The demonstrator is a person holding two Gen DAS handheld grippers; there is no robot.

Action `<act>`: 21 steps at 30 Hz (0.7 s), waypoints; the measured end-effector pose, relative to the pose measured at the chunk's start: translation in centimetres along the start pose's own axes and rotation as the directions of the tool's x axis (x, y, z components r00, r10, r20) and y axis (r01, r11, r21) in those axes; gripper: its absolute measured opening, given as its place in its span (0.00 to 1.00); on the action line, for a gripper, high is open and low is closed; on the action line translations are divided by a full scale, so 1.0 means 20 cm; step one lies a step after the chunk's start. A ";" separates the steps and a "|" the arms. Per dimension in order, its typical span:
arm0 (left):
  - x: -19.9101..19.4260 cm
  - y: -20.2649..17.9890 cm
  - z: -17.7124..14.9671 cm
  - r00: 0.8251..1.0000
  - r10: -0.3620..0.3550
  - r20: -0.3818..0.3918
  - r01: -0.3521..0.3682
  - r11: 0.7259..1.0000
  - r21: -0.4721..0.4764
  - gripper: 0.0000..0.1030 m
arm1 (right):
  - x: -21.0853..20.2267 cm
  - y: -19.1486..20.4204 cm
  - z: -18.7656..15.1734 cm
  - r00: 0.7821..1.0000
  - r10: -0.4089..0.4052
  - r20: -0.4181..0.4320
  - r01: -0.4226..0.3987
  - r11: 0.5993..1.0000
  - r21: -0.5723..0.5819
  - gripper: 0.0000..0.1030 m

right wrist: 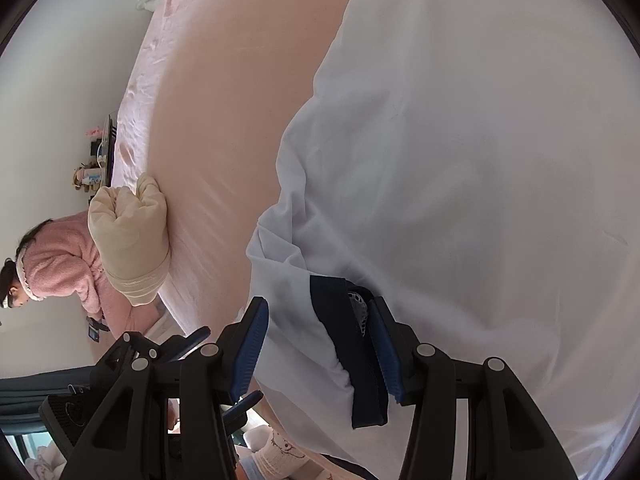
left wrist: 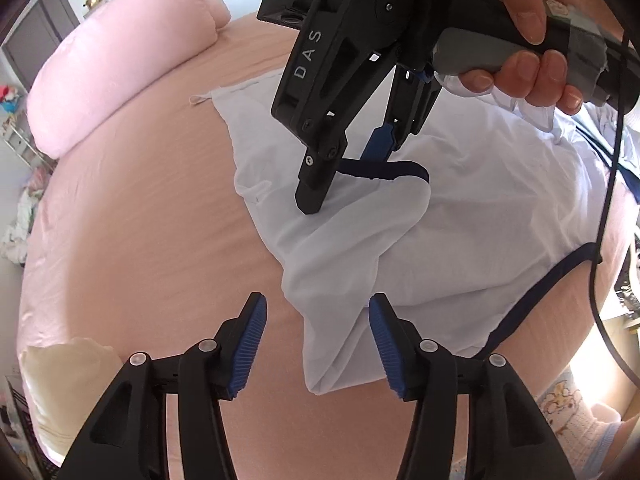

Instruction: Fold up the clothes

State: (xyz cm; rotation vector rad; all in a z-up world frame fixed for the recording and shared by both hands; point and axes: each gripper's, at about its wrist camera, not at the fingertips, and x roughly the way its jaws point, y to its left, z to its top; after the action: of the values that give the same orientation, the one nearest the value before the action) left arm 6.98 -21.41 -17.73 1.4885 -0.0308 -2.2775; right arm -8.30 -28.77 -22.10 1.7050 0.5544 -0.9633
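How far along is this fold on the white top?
Done: one sleeve of the white garment is folded in over the body, its navy cuff lying on top. In hand: the right gripper stands open over that cuff; the left gripper, also open, holds nothing. Left: the garment is still spread wide and wrinkled on the pink bed, with further folds to make.

White garment (left wrist: pixel 460 216) with navy trim lies crumpled on the pink bed; one sleeve folded inward

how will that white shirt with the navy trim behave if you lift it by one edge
The white shirt is probably floppy: it lies in soft wrinkles and folds on the bed. Likely light, since the cloth looks thin. It would probably drape and unfold.
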 end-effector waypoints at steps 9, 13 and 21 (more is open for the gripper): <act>0.23 0.07 -0.01 0.983 -0.102 -0.153 0.084 0.990 -0.116 0.55 | 0.02 0.05 -0.01 0.996 -0.092 0.004 0.092 0.994 -0.056 0.22; 0.28 0.12 -0.04 0.982 -0.081 -0.173 0.051 0.984 -0.168 0.88 | 0.05 0.02 -0.01 0.996 -0.087 -0.005 0.087 0.996 -0.030 0.22; 0.29 0.06 -0.06 0.989 -0.042 -0.141 0.024 0.992 -0.126 1.00 | 0.05 -0.01 -0.02 0.997 -0.073 0.005 0.073 0.997 -0.002 0.22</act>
State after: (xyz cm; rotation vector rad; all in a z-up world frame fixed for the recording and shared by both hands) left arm 6.56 -24.34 -22.98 1.5929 0.1751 -2.1491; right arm -7.82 -28.36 -22.94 1.6895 0.6181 -1.0181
